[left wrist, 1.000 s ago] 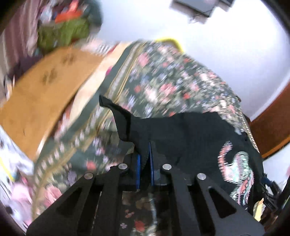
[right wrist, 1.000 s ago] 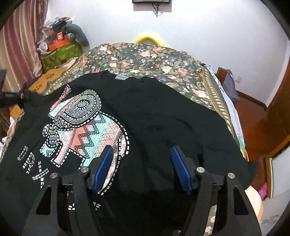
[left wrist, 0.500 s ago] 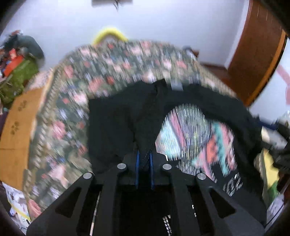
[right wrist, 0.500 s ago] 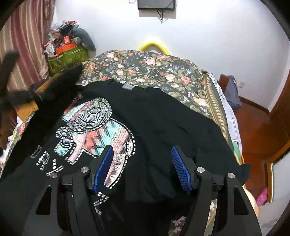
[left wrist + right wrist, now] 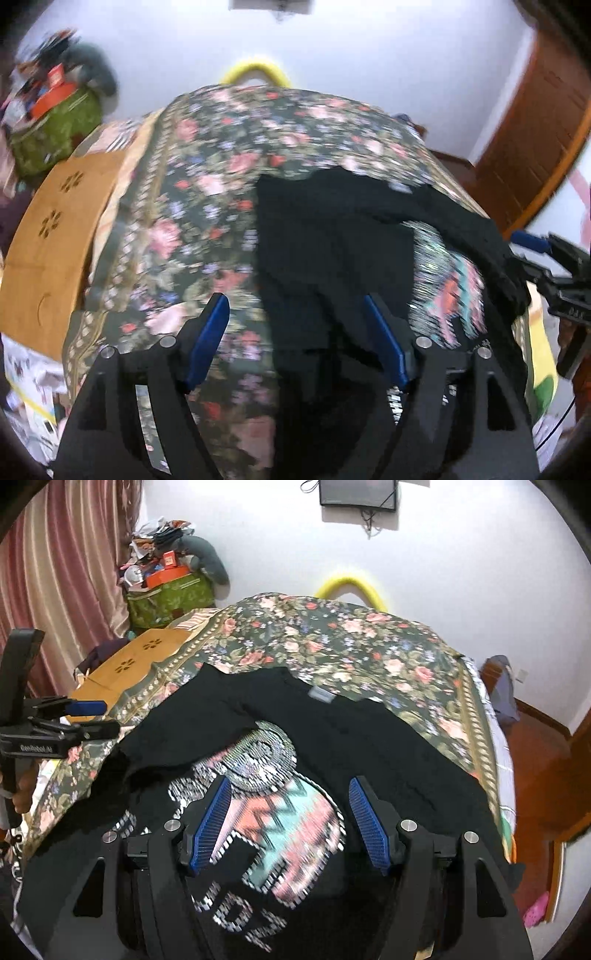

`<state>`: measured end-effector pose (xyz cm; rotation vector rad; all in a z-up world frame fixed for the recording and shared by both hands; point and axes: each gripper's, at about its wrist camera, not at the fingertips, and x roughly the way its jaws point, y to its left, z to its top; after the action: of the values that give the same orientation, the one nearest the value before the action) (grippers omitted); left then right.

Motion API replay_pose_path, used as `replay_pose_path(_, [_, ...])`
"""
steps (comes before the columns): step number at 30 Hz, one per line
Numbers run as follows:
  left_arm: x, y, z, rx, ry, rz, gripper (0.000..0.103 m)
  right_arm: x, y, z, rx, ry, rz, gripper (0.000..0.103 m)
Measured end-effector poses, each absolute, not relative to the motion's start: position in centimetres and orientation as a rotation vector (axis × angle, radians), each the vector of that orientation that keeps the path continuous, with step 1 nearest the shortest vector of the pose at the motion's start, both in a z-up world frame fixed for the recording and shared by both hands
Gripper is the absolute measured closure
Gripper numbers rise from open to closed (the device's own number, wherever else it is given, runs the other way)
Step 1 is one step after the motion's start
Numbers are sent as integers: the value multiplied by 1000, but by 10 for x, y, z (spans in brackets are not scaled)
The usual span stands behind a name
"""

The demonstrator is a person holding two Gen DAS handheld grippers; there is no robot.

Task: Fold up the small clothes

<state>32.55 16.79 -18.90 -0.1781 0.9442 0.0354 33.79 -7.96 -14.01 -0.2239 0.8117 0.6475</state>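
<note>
A black T-shirt (image 5: 369,738) with a beaded elephant print (image 5: 280,794) lies on the floral bedspread (image 5: 351,642). Its left sleeve side is folded inward over the print. In the left wrist view the shirt (image 5: 332,240) lies right of centre. My left gripper (image 5: 295,332) is open and empty, just above the shirt's left edge. It also shows at the left of the right wrist view (image 5: 86,718). My right gripper (image 5: 291,819) is open and empty above the print. It shows at the right edge of the left wrist view (image 5: 535,254).
A wooden board (image 5: 55,240) lies beside the bed on the left. A green bag (image 5: 170,594) piled with clutter stands by the pink curtain (image 5: 55,572). A yellow curved object (image 5: 349,583) sits behind the bed. A wooden door (image 5: 535,122) is at the right.
My left gripper carried the shirt's left sleeve inward over the print, then opened and let it go. My right gripper stayed open above the shirt.
</note>
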Motion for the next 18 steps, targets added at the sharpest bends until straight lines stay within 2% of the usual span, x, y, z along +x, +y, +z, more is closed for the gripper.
replay_pose_path(5, [355,211,-220,-307,1005,78,29,358,-74,-153,-248,838,598,41])
replay_pose_path(10, [398,216,-246,-386,1037,26,29,387,-99,-170,-242,880,494,41])
replay_pose_path(11, [406,213,-251,-408,1039,-2,32,393,-107,-175,-234,891,471,41])
replay_pose_path(12, [413,212,-253,-421,1041,-23,36,397,-114,-177,-223,902,450,41])
replay_pose_path(14, [425,207,-259,-433,1057,-51,65,405,-126,-182,-197,921,421,41])
replay_pose_path(16, [433,205,-264,-458,1074,-52,76,411,-135,-189,-173,943,402,41])
replay_pose_path(18, [435,207,-263,-463,1056,-26,95,418,-137,-198,-165,967,399,41])
